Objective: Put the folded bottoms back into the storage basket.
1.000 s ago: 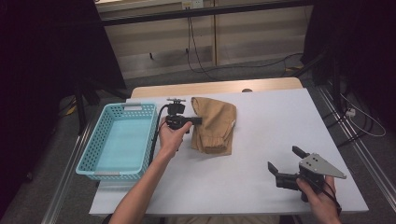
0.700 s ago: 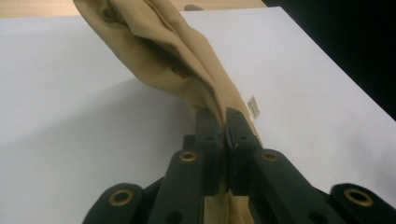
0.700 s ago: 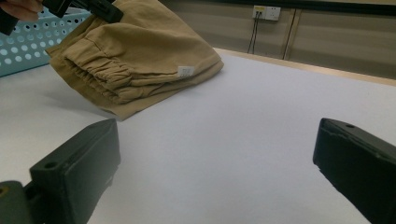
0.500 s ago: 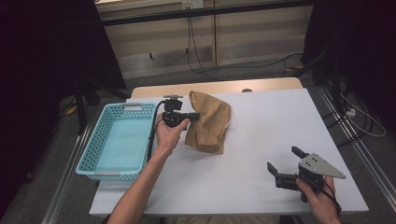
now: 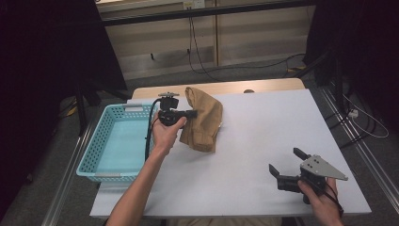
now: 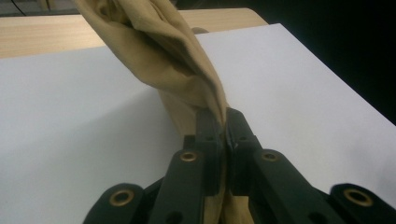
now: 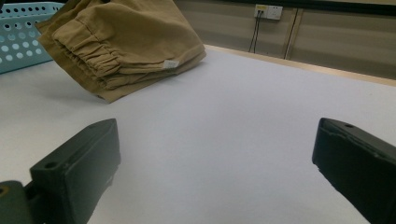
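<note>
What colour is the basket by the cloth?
Light turquoise basket, with a perforated wall; clearest in the high view.

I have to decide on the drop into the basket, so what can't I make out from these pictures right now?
- Tan folded garment, high view: its underside and whether its lower edge touches the table.
- Left gripper, left gripper view: how much fabric is clamped; the shut jaws cover it.
- Garment's white label, right gripper view: too small to read.
- Blue basket, right gripper view: cut off by the edge.

Looking down from above the bench's (image 5: pixel 263 141) near edge; riding low and close behind each tongs; sharing the tan cloth (image 5: pixel 203 123) near the far-left corner.
</note>
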`<state>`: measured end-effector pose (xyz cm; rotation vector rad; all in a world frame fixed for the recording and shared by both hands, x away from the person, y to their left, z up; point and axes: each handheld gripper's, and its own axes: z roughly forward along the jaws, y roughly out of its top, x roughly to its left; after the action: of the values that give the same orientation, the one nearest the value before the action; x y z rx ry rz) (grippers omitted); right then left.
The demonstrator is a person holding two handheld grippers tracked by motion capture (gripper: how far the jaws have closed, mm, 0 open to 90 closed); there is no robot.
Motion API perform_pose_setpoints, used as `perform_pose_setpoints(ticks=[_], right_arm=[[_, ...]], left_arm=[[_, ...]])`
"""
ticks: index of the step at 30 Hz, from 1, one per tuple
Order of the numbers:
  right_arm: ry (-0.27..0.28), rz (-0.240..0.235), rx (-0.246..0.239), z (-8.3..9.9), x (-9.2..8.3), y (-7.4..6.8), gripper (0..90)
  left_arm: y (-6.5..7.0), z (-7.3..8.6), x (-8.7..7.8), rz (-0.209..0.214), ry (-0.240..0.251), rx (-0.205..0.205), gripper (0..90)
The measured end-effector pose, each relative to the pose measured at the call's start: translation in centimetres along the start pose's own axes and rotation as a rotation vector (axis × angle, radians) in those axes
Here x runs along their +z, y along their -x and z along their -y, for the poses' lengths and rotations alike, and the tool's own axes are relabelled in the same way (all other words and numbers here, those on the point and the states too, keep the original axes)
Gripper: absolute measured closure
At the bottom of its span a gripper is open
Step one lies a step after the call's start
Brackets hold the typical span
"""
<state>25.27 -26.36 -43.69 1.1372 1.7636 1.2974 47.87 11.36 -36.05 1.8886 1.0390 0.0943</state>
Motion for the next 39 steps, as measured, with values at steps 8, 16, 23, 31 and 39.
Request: perform_pose_setpoints(ticks=[8, 16, 23, 31, 39], right_arm=[[0.000, 0.000, 0.001, 0.0, 0.0, 0.0, 0.8], [-0.001, 0.000, 0.000, 0.0, 0.0, 0.0, 0.8], [0.000, 0.001, 0.002, 0.0, 0.0, 0.0, 0.8], [-0.001, -0.001, 0.002, 0.0, 0.0, 0.0, 0.8], [-0.002, -0.001, 0.003, 0.0, 0.0, 0.0, 0.8]], left_arm=[[0.3, -0.4, -0.8, 0.001, 0.012, 0.026, 86.3], [0.6, -0.9, -1.7, 0.003, 0.039, 0.044, 86.3], [0.8, -1.2, -2.4, 0.009, 0.045, 0.058, 86.3], [1.2, -1.6, -3.2, 0.008, 0.037, 0.074, 86.3], [1.4, -2.0, -4.2, 0.011, 0.056, 0.075, 86.4]])
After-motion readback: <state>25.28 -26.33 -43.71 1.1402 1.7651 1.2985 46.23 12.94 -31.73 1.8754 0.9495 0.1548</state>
